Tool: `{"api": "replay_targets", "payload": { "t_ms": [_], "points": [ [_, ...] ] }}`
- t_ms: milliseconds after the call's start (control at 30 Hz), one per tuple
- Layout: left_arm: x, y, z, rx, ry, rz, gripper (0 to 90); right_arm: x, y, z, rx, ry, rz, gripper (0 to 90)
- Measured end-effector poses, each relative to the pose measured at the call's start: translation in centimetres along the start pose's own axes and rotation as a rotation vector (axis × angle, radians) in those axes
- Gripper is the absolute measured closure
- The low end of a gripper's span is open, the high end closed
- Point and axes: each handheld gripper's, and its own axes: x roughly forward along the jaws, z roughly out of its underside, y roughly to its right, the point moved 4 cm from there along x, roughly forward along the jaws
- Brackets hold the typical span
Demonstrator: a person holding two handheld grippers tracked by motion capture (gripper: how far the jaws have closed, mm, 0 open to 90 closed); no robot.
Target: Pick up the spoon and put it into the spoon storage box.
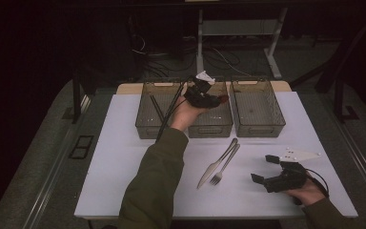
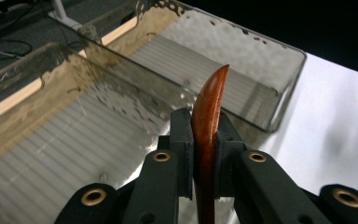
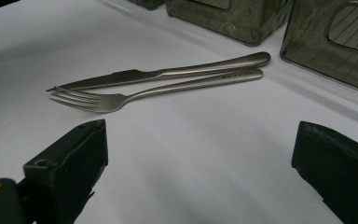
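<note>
The left gripper (image 1: 214,99) is up over the middle bin (image 1: 213,125) of three, its jaws clamped on a reddish-brown wooden utensil (image 2: 208,121), edge-on, so the tip sticks out past the pads. I can't tell whether it is a spoon or a spatula. Held above the open bin like that, it looks ready to be dropped in, as if the cutlery is being sorted by kind. The left bin (image 1: 148,125) already has dark sticks, perhaps chopsticks. The right gripper (image 1: 265,169) rests on the white table (image 1: 124,157) with jaws wide and nothing between them, facing the knife (image 3: 135,75) and fork (image 3: 135,97), which lie touching side by side, probably next. A faint stamp on the fork's handle is too small to read.
</note>
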Motion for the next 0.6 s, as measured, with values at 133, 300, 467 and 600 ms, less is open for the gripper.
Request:
{"api": "replay_targets", "payload": {
  "t_ms": [133, 300, 467, 600],
  "points": [
    [0.8, -0.4, -1.1, 0.001, 0.022, 0.004, 80.9, 0.0, 0.0, 0.0, 0.000, 0.004, -0.004, 3.9],
    [1.9, -0.8, -1.8, -0.012, 0.041, 0.001, 80.8, 0.0, 0.0, -0.1, -0.002, 0.004, -0.007, 3.9],
    [3.2, -1.1, -1.1, -0.027, 0.021, -0.008, 80.8, -0.1, 0.0, -0.1, -0.005, 0.011, -0.006, 3.9],
    [3.9, -1.3, -0.5, -0.025, -0.018, -0.026, 80.7, -0.2, 0.0, -0.1, -0.004, 0.011, -0.007, 3.9]
  ]
}}
